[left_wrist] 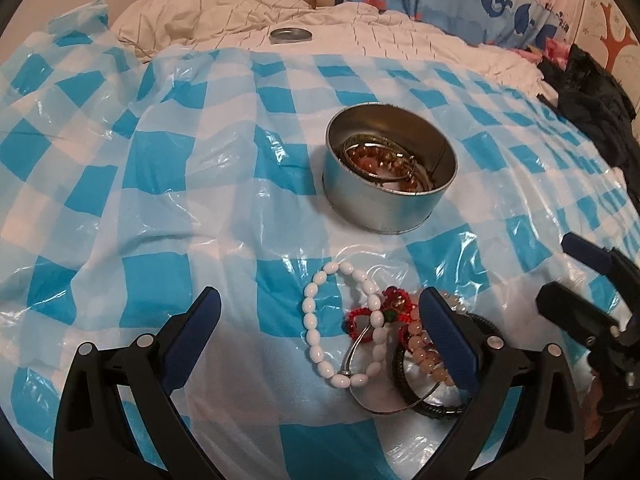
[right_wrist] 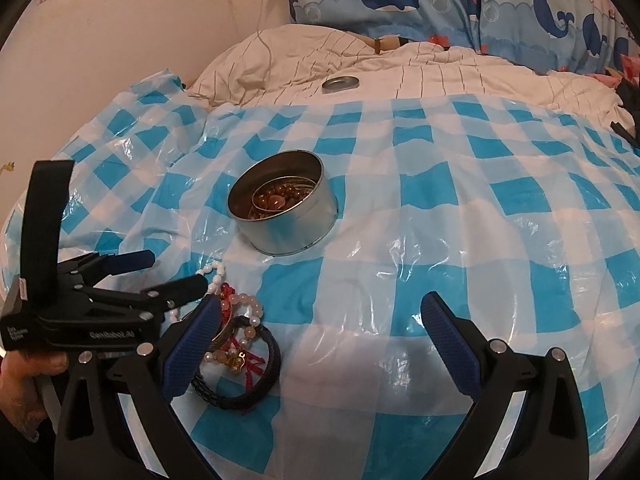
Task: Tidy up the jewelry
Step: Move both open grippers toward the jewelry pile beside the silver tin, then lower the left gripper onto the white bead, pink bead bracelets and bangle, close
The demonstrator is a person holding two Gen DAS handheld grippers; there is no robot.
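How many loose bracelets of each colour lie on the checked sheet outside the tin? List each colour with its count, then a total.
White bead bracelet: 1
Pink bead bracelet: 1
Red bracelet: 1
Black bracelet: 1
Silver bangle: 1
Total: 5 that I can make out; the pile overlaps, so more may be hidden.

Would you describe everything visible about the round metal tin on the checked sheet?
The round metal tin is a low, silvery cylinder with plain sides and a thin rim at its base. It stands upright and lidless on the blue-and-white checked plastic sheet, beyond the loose pile of bracelets. Inside lie amber-brown beads and a thin metal bangle. Neither gripper touches it.
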